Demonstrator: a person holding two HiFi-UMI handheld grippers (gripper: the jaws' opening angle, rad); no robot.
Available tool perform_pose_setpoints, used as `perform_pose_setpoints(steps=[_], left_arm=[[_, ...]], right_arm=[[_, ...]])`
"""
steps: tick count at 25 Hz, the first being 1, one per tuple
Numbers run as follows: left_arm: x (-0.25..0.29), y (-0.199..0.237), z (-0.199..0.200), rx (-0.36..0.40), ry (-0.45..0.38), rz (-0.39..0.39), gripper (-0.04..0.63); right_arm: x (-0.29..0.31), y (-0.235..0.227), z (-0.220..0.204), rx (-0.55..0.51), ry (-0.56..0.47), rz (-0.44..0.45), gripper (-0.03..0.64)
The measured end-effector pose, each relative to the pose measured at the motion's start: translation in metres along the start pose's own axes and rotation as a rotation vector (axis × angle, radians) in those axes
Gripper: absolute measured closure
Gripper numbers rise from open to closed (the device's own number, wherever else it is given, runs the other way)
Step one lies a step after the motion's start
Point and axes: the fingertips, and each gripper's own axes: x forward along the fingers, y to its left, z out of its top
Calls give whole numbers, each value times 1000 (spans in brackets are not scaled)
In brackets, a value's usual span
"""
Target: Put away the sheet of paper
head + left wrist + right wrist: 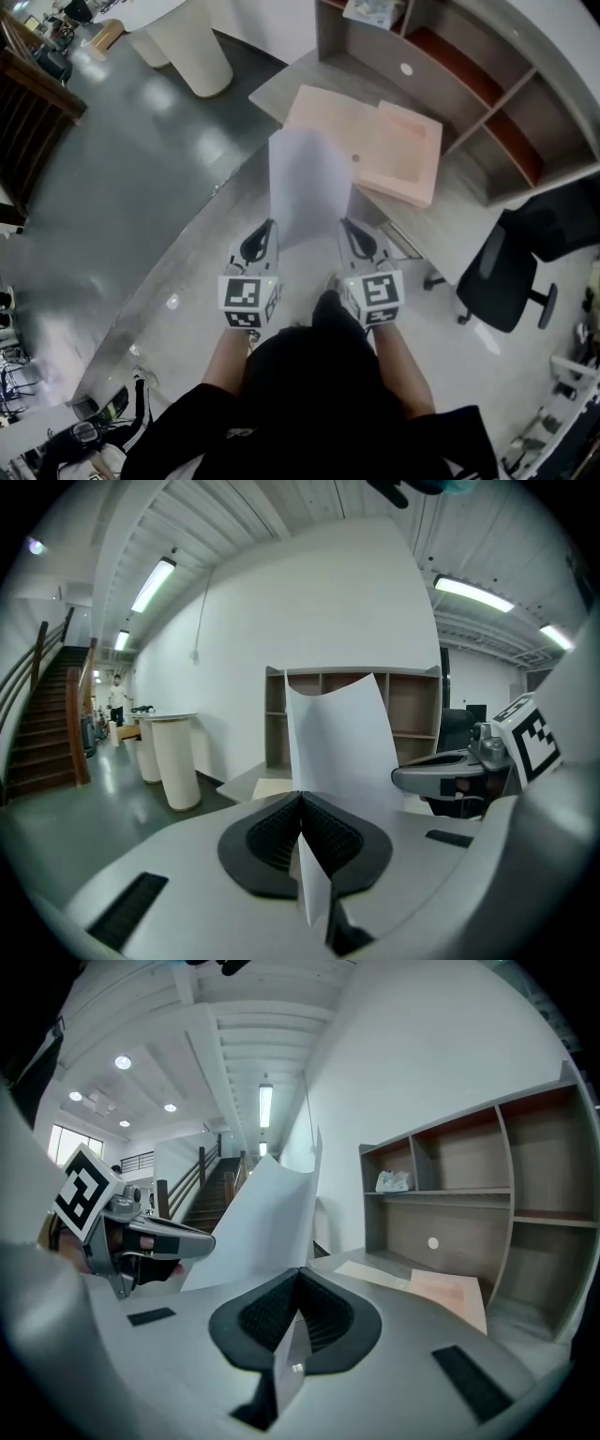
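Sheet of paper (307, 187) is held up in the air by its two bottom corners, one per gripper. Left gripper (267, 231) jaws are clamped together on the sheet's lower left edge; right gripper (349, 229) jaws likewise on the lower right, w/ the sheet curving up btwn them. Beyond it, pink folders (398, 150) lie flat on the grey surface (469, 220), in front of a shelf unit (487, 84).

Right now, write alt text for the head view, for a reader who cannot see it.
From above, the left gripper and right gripper each pinch a near corner of a white sheet held over a grey desk. Pink boards lie on the desk beyond it, beside a shelf.
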Motion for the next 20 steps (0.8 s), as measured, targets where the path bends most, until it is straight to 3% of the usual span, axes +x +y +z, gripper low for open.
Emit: perform_pose_setpoints(steps=[10, 20], left_arm=[[45, -16, -1, 0, 63, 20, 551], [74, -27, -2, 12, 107, 16, 551]], right_arm=[[21, -43, -10, 25, 20, 56, 600], [26, -76, -16, 77, 27, 44, 600]])
